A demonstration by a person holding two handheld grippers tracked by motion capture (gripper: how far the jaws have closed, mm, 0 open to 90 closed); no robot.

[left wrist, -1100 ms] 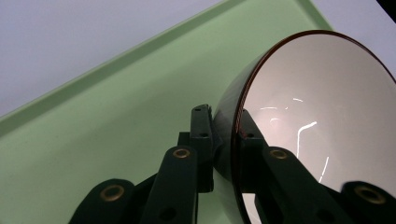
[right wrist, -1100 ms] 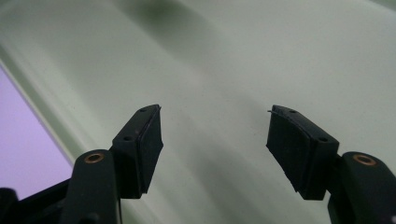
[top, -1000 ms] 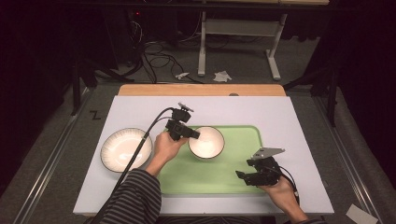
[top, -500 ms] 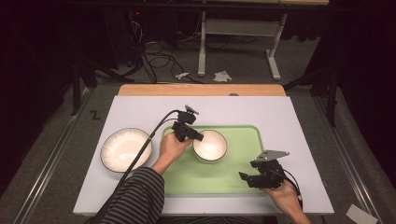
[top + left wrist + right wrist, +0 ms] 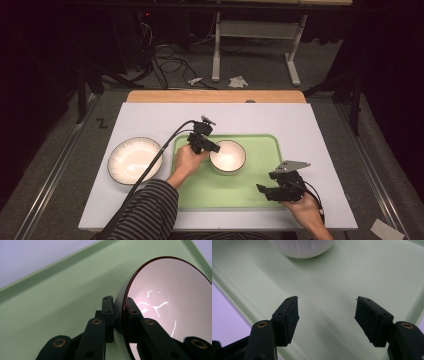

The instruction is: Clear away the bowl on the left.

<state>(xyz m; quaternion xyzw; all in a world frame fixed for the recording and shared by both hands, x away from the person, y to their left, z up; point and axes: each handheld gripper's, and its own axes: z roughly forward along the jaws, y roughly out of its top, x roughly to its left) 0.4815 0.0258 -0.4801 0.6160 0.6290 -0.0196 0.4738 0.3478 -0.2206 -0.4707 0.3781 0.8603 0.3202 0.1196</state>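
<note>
The left gripper [image 5: 212, 148], clamped on the bowl [image 5: 228, 155] rim, has carried it toward mid-frame on the tray [image 5: 260, 190]; the right gripper [image 5: 327, 315] waits wide open.

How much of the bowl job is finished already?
One small bowl is already over the green tray, though I cannot tell if it has been set down, because the left gripper is shut on its rim. The bigger bowl sits on the white table, untouched. The right gripper is open, holding nothing.

Pale green tray [image 5: 260, 185], white ribbed bowl [image 5: 228, 156] (dark-red rim), black-and-grey striped sleeve [image 5: 145, 210]
</note>
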